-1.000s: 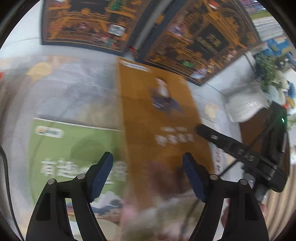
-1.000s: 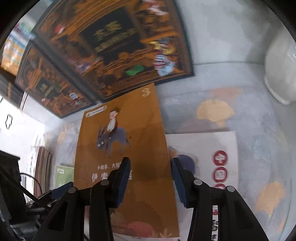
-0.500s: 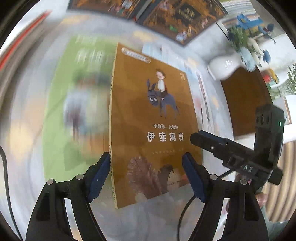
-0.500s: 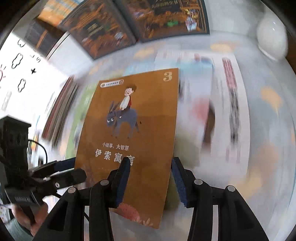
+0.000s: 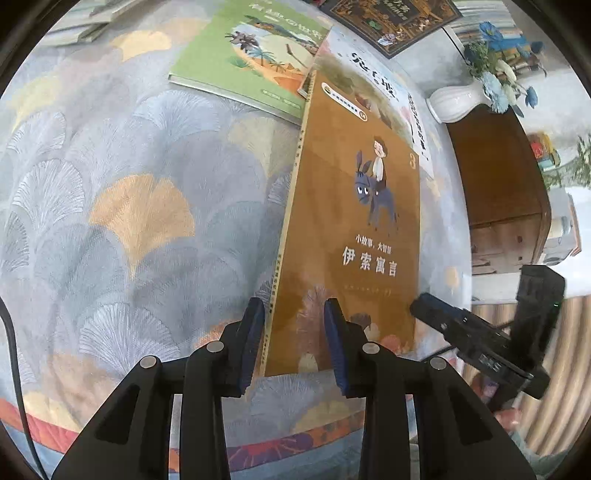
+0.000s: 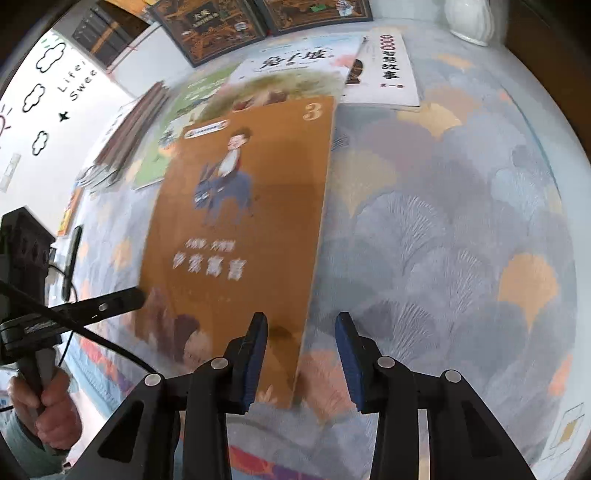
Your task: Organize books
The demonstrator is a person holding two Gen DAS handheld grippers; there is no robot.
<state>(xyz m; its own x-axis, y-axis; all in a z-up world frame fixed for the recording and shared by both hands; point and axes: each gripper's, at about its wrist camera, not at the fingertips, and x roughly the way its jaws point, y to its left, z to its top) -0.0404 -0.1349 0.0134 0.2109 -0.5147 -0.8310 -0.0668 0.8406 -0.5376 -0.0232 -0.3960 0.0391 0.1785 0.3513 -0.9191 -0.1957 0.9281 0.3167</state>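
Note:
A brown book point(image 5: 354, 206) with a donkey rider on its cover lies lengthwise over the patterned tablecloth point(image 5: 129, 221). Its far end overlaps a white book point(image 5: 369, 70). My left gripper point(image 5: 293, 336) straddles the near spine corner, jaws closing. One pad is at the spine and the other is over the cover, with cover showing between them. My right gripper point(image 6: 301, 350) straddles the brown book's point(image 6: 251, 221) near right corner, jaws closing. Its left pad is over the cover, and bare cloth shows between the book's edge and its right pad.
A green book point(image 5: 251, 55) and two white books point(image 6: 295, 70) point(image 6: 388, 70) lie further back. Dark ornate books point(image 6: 214, 29) stand behind them. A white vase point(image 5: 458, 99) and a wooden cabinet point(image 5: 498, 170) are at the right, thin books point(image 6: 133, 125) at the left. A hand point(image 6: 48, 410) holds the left gripper.
Both grippers and the brown book have come away from the pile of books toward the table's near edge. The left jaws have narrowed from wide around the book to its spine corner. The right jaws narrowed slightly.

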